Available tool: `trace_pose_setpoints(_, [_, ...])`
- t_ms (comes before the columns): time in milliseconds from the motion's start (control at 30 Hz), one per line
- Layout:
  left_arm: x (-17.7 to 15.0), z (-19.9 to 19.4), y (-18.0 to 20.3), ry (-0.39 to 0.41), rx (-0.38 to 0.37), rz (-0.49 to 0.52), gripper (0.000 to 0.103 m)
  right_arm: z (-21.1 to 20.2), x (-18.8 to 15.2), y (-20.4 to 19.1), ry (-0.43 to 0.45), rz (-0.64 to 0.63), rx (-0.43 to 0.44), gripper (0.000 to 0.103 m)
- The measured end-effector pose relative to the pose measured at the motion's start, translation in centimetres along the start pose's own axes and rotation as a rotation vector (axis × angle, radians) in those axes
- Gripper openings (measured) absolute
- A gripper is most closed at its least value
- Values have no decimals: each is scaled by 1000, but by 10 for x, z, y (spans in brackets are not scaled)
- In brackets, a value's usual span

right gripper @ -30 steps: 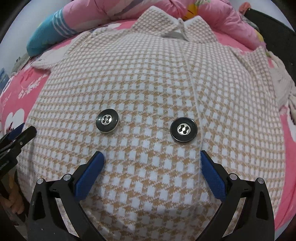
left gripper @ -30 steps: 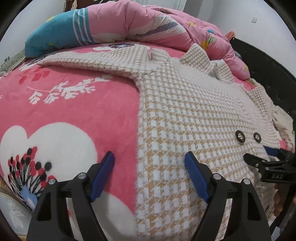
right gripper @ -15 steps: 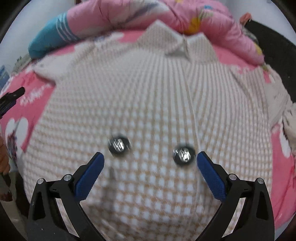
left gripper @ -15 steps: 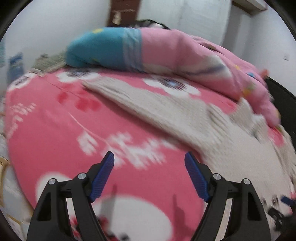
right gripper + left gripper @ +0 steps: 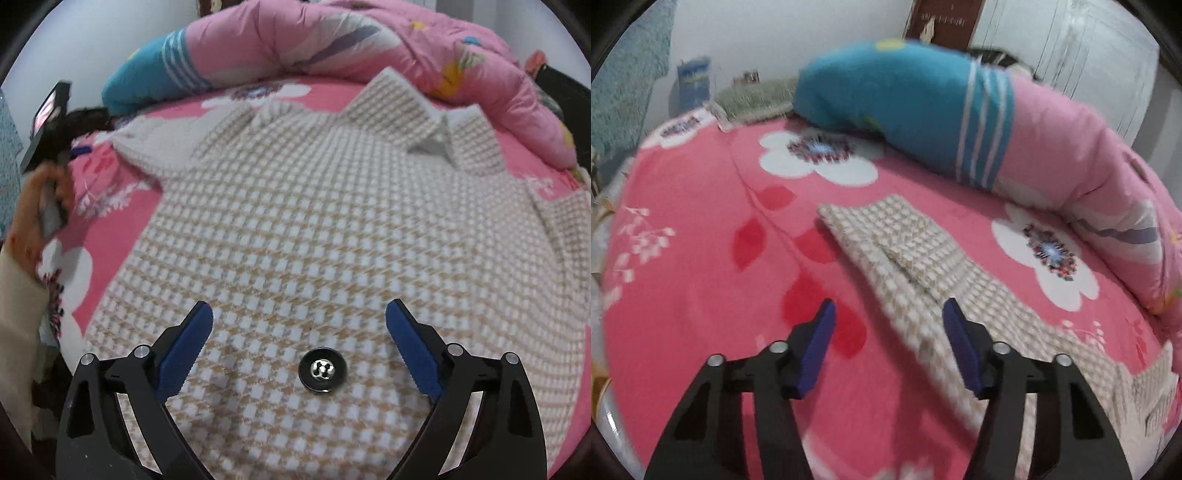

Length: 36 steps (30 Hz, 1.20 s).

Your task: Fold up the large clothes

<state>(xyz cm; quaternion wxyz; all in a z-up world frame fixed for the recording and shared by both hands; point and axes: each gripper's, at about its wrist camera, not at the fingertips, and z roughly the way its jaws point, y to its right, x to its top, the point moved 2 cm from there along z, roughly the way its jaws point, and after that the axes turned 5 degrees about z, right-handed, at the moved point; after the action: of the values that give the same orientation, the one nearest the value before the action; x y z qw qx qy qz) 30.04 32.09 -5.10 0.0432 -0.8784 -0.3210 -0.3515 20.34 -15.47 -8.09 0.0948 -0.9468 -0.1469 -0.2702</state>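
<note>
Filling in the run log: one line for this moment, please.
left tongs: open, over coat sleeve | right tongs: open, over coat front near button | nothing gripped

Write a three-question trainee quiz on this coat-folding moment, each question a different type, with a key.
1. True or false: the left claw is shut on the coat sleeve.
2. Multiple choice: between the blue pads of the right claw sits (A) a sock, (B) a dark button, (C) a zip.
3. Fill in: the checked coat lies spread on a pink floral ____.

Key: 1 false, both claws are open and hold nothing. 2 B. 3 blanket.
</note>
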Motion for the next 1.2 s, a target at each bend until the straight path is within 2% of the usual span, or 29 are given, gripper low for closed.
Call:
trace_pose_setpoints(67, [1,22,1,-46,4,0,50,8,-4,0,-25,-4,-8,88])
trace_pose_setpoints(133, [-2,44,0,-87,12,8,42,8,-6,-3,-28,-25,-18,88])
trace_pose_setpoints(167, [-5,48,1,-81,18,15,40,8,-6,-5,-31,-41,-27,88])
trace_pose_setpoints(200, [-6,48,3,-58,25,31,35,7,-6,-6,-33,-48,-31,88])
trace_pose_setpoints(233, [-6,46,6,-45,25,49,24,7,-6,-6,-35,-51,-32,88])
trace_pose_setpoints(267, [-6,44,8,-35,27,65,20,8,-7,-7,-38,-52,-33,88])
trace_pose_setpoints(300, [-6,40,11,-19,35,80,11,7,-7,-8,-39,-51,-33,88])
trace_pose_setpoints(367, [-1,25,17,26,29,98,9,6,-7,-7,-42,-45,-33,88])
trace_pose_setpoints(600, [0,-90,74,334,17,288,8,-13,-9,-1,-26,0,-17,88])
trace_pose_setpoints(700, [-27,-156,125,459,-67,437,8,-34,-9,10,7,46,-10,88])
trace_pose_setpoints(800, [-69,-196,172,484,-184,590,8,-58,-14,24,42,86,-16,88])
trace_pose_setpoints(867, [-99,-207,195,455,-260,682,8,-71,-17,34,58,101,-33,88])
trace_pose_setpoints(900, [-123,-210,208,413,-315,733,9,-78,-20,39,64,108,-41,88])
trace_pose_setpoints(967, [-157,-205,222,330,-379,794,11,-90,-30,49,73,123,-58,88])
trace_pose_setpoints(1000, [-182,-194,229,261,-411,827,12,-95,-35,55,74,135,-63,89])
trace_pose_setpoints(1100, [-232,-156,238,62,-445,868,16,-96,-49,71,55,175,-66,89])
trace_pose_setpoints(1200, [-255,-132,234,-13,-424,866,19,-93,-58,84,26,225,-40,90])
